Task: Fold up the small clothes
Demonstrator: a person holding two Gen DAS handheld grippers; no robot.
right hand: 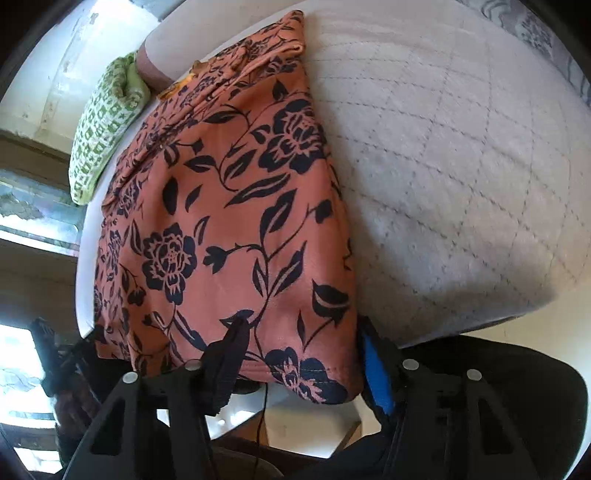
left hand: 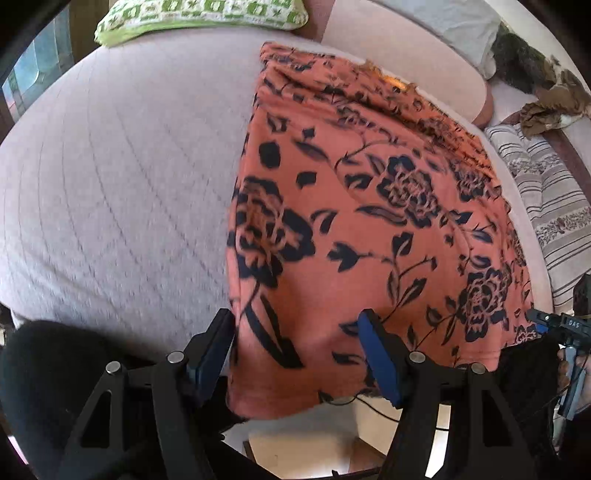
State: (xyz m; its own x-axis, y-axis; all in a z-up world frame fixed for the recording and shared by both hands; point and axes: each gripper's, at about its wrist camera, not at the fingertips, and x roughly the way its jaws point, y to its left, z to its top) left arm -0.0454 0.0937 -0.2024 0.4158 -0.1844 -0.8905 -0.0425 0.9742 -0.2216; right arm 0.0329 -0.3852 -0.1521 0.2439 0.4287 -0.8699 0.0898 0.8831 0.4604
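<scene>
An orange garment with a dark floral print point(left hand: 362, 206) lies flat on a pale quilted bed; its near hem hangs over the bed's edge. It also shows in the right wrist view point(right hand: 229, 221). My left gripper point(left hand: 299, 325) is open, its fingers astride the garment's near left corner at the hem. My right gripper point(right hand: 301, 332) is open, its fingers astride the garment's near right corner. The right gripper also shows in the left wrist view point(left hand: 550, 325) at the garment's far side.
The quilted bed cover point(left hand: 110, 184) spreads to the left, and in the right wrist view point(right hand: 461, 166) to the right. A green patterned pillow point(left hand: 199, 14) lies at the head. A striped cloth point(left hand: 546, 192) and a dark crumpled cloth point(left hand: 535, 74) lie at the right.
</scene>
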